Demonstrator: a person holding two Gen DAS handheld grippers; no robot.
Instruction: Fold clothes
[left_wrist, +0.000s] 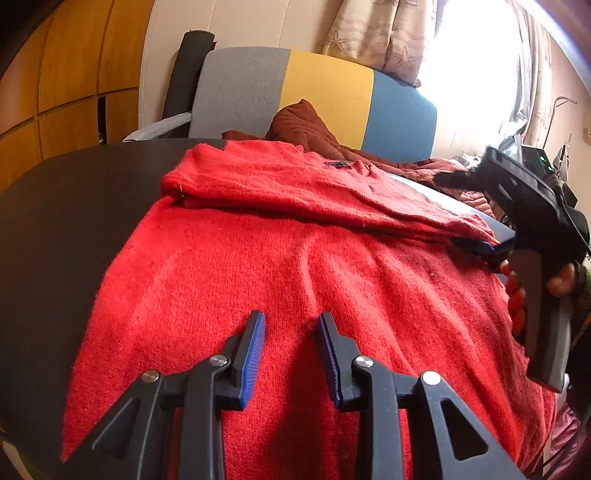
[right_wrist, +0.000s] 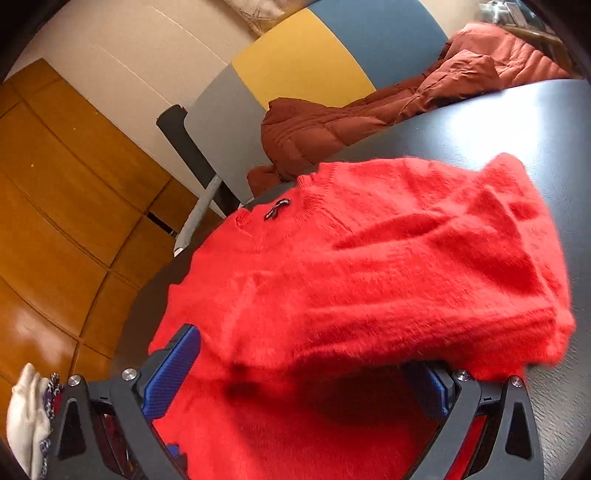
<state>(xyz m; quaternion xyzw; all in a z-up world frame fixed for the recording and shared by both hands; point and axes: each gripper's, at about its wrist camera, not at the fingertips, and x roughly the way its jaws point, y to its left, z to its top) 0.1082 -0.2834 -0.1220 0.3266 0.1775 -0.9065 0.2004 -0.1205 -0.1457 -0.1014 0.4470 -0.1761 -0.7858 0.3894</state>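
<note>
A fuzzy red sweater (left_wrist: 280, 266) lies spread on the dark table (left_wrist: 74, 206), with its upper part folded over across the middle and the neck label (right_wrist: 277, 209) facing up. My left gripper (left_wrist: 291, 321) hovers over the sweater's near part, open, with nothing between its blue pads. My right gripper (left_wrist: 476, 247), held in a hand (left_wrist: 517, 295), reaches in from the right edge with its tip under the folded layer. In the right wrist view the right gripper (right_wrist: 303, 354) has its jaws wide apart, and the red fold drapes over and between them.
A chair (left_wrist: 325, 85) with a grey, yellow and blue back stands behind the table, with a dark red quilted jacket (right_wrist: 332, 122) on it. Wooden cabinets (left_wrist: 66, 92) are on the left and a curtained window (left_wrist: 461, 55) is on the right. A white cloth (right_wrist: 26, 413) hangs by the right gripper.
</note>
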